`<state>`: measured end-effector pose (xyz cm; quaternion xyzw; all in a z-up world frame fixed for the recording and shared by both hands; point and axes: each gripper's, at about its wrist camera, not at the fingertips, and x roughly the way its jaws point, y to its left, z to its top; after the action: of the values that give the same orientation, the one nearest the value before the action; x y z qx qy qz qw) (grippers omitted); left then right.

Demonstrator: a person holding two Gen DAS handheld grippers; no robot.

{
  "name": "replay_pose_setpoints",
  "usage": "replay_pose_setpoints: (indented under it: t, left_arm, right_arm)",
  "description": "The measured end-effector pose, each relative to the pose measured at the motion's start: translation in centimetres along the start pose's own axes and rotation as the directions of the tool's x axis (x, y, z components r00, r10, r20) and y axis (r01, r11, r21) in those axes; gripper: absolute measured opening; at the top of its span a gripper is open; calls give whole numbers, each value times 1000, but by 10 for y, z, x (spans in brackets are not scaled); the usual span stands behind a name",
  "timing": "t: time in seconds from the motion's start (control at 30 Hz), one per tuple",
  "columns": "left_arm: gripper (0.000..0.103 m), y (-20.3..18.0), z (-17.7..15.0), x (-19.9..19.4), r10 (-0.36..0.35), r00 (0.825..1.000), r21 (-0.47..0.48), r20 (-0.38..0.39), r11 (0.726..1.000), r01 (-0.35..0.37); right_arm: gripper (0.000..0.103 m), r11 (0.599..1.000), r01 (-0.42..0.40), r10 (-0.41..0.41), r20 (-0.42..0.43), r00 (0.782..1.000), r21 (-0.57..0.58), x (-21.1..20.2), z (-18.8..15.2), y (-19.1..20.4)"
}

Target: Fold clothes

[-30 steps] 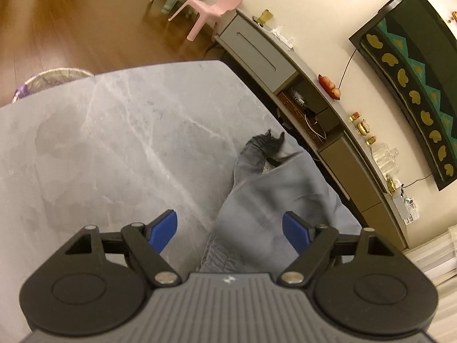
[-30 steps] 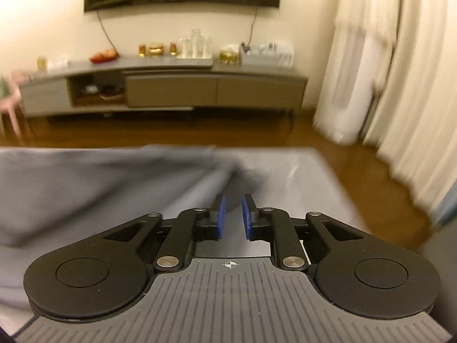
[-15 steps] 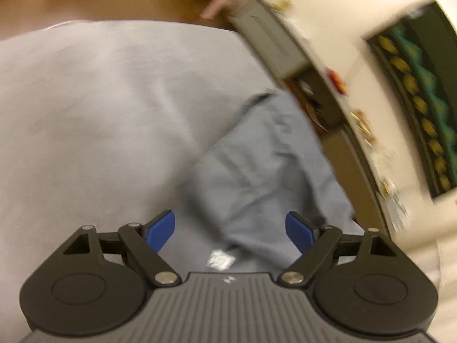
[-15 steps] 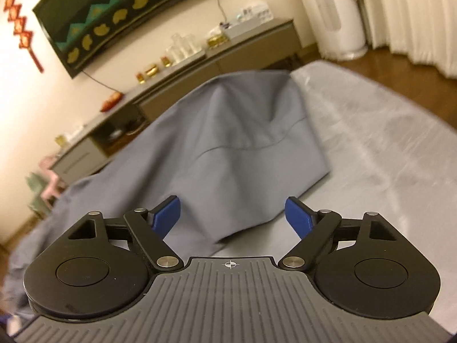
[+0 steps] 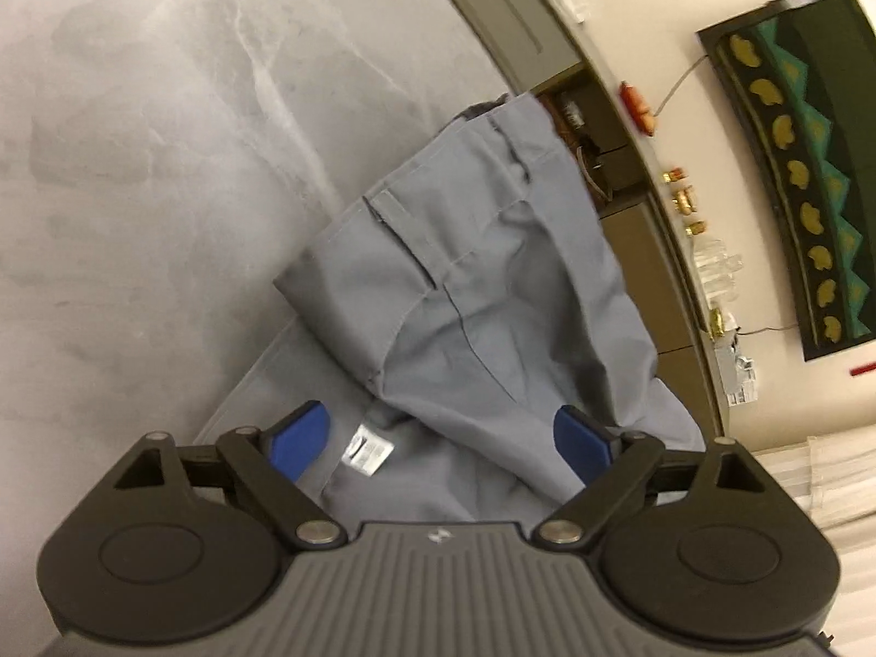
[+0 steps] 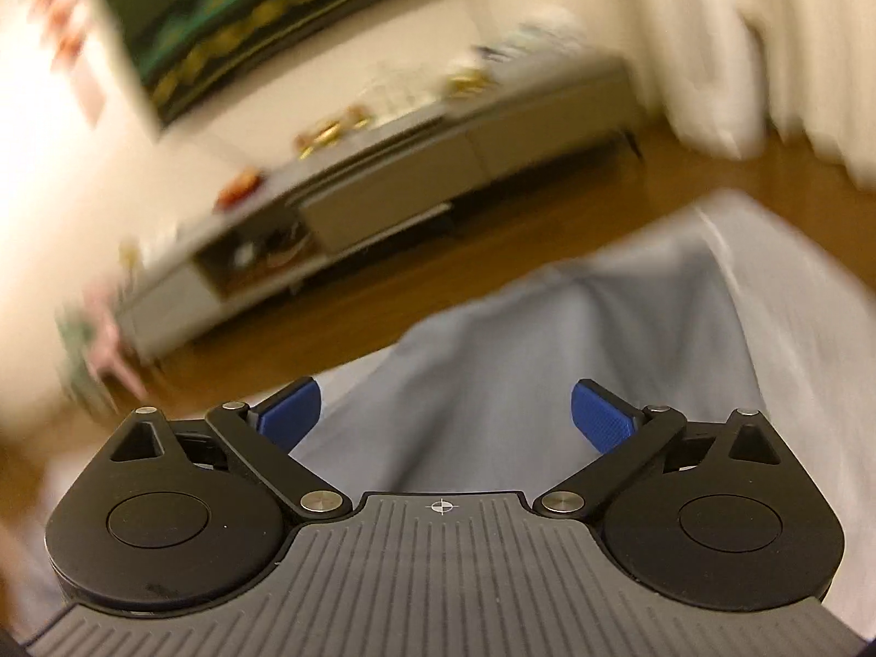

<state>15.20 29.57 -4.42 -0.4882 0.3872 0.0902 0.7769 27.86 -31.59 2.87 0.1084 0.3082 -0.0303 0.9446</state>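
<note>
A grey garment (image 5: 493, 295) is laid crumpled on the counter (image 5: 153, 164), near its far right edge, with one part folded over another and stitched seams and a flap shown on top. A small white label (image 5: 368, 450) is sewn inside it, near the left tongs; its print is too small to be read. In the right wrist view the garment (image 6: 547, 361) is seen blurred, spread across the counter just ahead.

The left tongs (image 5: 441, 438) are held above the near end of the garment, their jaws wide and opening; cloth is seen between the blue pads (image 5: 298, 441) but is not pressed by them. The right tongs (image 6: 446, 419) are likewise wide and opening over the cloth, with nothing gripped.

Beyond the counter a long low cabinet (image 6: 416, 180) is set against the wall, small items lined on its top, under a dark hanging (image 5: 805, 164) with gold shapes. Pale curtains (image 6: 766, 38) are seen at the right.
</note>
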Motion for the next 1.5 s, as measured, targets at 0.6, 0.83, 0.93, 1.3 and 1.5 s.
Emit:
replay_pose_setpoints:
  t: [0.6, 0.83, 0.93, 1.3, 1.5]
  left_arm:
    - [52, 15, 94, 25, 25, 992, -48, 124, 999, -19]
    - [81, -21, 50, 42, -78, 996, -22, -37, 997, 77]
    - [80, -26, 52, 63, -66, 994, -2, -82, 998, 66]
    - [69, -24, 78, 84, -26, 996, 24, -84, 999, 28]
    - [69, -22, 81, 77, -18, 996, 29, -84, 999, 21]
  right_arm:
    - [99, 718, -208, 94, -203, 975, -665, -19, -56, 76]
    - [99, 563, -192, 50, -199, 979, -804, 7, -26, 85]
    - [99, 485, -221, 5, -251, 968, -846, 36, -17, 84]
    - [64, 522, -453, -97, -578, 810, -723, 134, 15, 69]
    - [3, 510, -426, -63, -527, 848, -747, 75, -1, 65]
